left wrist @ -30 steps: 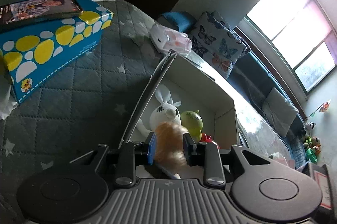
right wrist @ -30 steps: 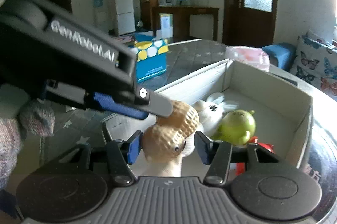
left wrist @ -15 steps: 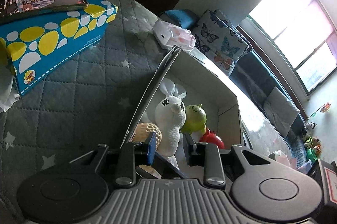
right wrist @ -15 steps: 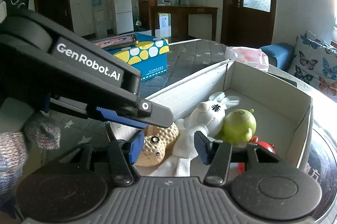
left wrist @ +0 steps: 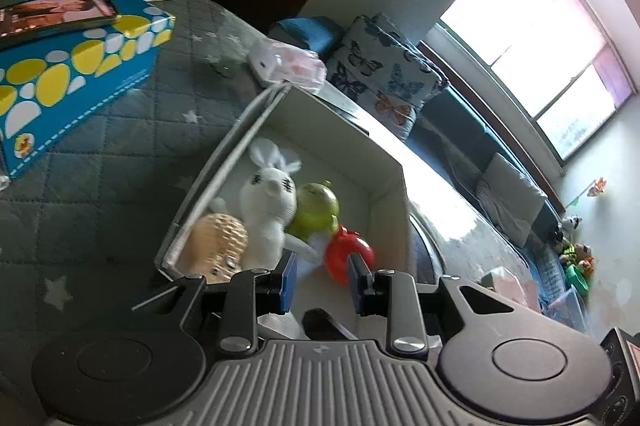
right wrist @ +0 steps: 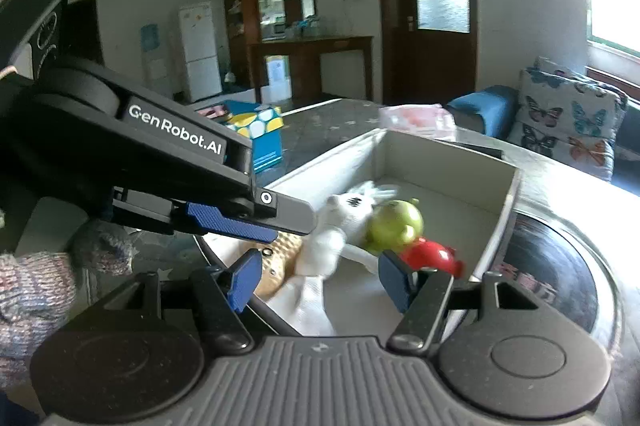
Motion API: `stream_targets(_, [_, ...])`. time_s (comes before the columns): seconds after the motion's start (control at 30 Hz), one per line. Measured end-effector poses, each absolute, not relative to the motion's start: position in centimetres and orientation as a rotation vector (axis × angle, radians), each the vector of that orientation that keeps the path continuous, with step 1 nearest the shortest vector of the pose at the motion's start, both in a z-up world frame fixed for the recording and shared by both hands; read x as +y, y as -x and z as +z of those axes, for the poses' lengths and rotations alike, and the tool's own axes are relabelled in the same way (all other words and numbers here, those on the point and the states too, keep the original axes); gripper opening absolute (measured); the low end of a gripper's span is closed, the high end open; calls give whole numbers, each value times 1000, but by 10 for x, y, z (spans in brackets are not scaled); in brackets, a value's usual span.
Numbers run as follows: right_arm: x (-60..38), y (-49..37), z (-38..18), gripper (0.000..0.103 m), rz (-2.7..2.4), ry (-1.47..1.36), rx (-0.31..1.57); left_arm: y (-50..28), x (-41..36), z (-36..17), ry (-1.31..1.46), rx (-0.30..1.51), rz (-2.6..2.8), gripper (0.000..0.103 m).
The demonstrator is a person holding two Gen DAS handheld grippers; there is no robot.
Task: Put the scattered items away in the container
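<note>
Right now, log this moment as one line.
box: peanut toy, rabbit, green toy, red toy inside | right gripper opening, empty | left gripper empty

Both tools are matt black plastic. The left tongs (left wrist: 322, 276) carry blue ribbed pads on black fingers, each finger pinned by a silver screw to a slotted arm. Behind them sits a grey ribbed housing flanked by two round black discs. The right tongs (right wrist: 320, 280) are built the same way: blue pads, silver screw heads, grey ribbed body with a small cross-in-circle mark at its top edge. Seen from the right wrist, the left tool's side reads "GenRobot.AI" in white, with a white-ringed pivot screw near its tip. A speckled knit sleeve (right wrist: 32, 306) in grey, pink and blue covers the person's arm.
</note>
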State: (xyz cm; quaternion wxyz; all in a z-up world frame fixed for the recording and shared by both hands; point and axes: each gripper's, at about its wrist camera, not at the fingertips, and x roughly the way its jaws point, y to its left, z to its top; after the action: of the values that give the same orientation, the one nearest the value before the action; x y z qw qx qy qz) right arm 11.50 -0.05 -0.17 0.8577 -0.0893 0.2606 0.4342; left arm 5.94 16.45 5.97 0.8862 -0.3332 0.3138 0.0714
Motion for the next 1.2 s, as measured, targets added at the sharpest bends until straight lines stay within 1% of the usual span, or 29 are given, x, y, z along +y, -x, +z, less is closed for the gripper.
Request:
stream_targets(0.1, [-15, -112, 1, 66, 875, 180, 529, -62, 153, 62, 676, 652, 124, 30])
stream_targets(0.2, [-34, -109, 4, 70, 831, 168, 511, -67, 140, 64, 655, 661, 91, 30])
stream_targets(0.33, [-55, -107, 4, 71, 773, 161, 504, -74, 120, 63, 632, 681, 47, 31])
stream_targets(0.53, [-82, -108, 2, 75, 704, 136, 509, -81, 94, 59, 597, 713, -3, 31])
stream_targets(0.67, [-94, -110, -1, 76, 672, 124, 517, -85, 80, 56, 572, 735, -30, 31])
stream_targets(0.77, [-102, -110, -5, 79, 646, 123, 520, -89, 71, 52, 561, 753, -45, 31])
stream_targets(0.9, [-113, -111, -10, 80, 613, 121, 528, -97, 60, 45, 546, 782, -62, 31])
stream_targets(1.0, [-123, -112, -14, 82, 583, 116, 537, -104, 52, 41, 535, 799, -73, 31])
stream_targets(1.2, [-145, -122, -22, 83, 515, 102, 555, -118, 32, 37, 513, 828, -101, 31])
